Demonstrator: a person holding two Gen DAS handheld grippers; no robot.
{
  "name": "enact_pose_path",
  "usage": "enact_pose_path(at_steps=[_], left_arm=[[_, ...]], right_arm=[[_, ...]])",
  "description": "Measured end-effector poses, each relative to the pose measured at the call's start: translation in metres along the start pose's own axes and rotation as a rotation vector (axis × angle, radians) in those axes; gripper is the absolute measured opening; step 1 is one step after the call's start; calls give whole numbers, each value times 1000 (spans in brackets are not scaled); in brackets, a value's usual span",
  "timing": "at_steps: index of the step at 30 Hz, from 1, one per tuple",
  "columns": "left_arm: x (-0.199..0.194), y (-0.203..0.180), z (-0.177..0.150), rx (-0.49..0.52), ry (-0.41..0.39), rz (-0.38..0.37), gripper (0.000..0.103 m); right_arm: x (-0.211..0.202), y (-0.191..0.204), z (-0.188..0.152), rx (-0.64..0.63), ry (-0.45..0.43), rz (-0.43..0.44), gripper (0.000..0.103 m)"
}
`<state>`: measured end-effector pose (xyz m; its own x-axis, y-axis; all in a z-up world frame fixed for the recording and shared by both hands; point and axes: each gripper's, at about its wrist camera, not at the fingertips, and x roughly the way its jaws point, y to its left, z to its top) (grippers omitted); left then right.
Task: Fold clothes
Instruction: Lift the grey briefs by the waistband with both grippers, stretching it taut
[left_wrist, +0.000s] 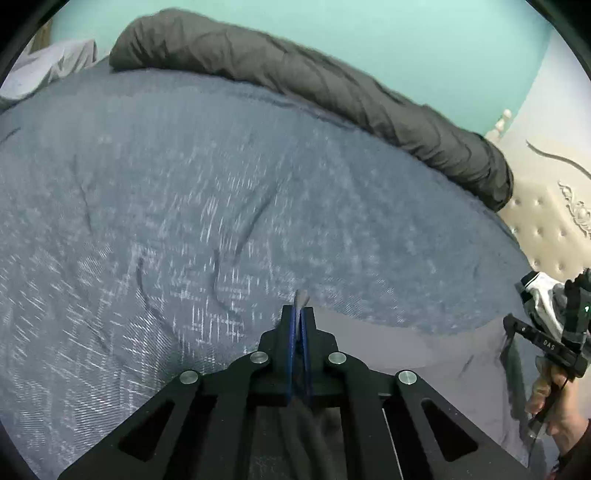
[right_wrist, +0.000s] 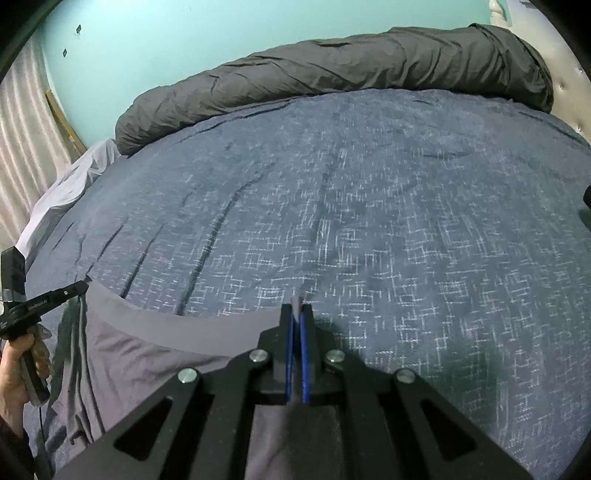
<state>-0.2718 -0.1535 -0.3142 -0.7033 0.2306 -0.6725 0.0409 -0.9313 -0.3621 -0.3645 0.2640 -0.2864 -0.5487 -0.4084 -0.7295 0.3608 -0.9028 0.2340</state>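
Counted on the bed: one blue patterned bedspread (right_wrist: 369, 206) across the middle of the frame; one dark grey rolled duvet (right_wrist: 332, 77) along the top; one pale sheet (right_wrist: 74, 181) at the left edge. One grey garment (right_wrist: 147, 343) at lower left. Two grippers: the right gripper (right_wrist: 297, 306) at bottom centre, the left gripper (left_wrist: 300, 306) likewise in its own view. Two hands: one (right_wrist: 16, 365) at lower left, one (left_wrist: 554, 402) at lower right. One tufted headboard (left_wrist: 546, 221) at right.
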Motion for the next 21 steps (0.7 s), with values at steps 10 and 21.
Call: enact_pose_path(at_steps=[10, 21], left_arm=[[-100, -49, 6, 62, -147, -14, 3], [-234, -105, 42, 169, -306, -31, 3]], right_arm=[[-90, 18, 14, -36, -115, 36, 3], [-236, 58, 33, -101, -311, 84, 3]])
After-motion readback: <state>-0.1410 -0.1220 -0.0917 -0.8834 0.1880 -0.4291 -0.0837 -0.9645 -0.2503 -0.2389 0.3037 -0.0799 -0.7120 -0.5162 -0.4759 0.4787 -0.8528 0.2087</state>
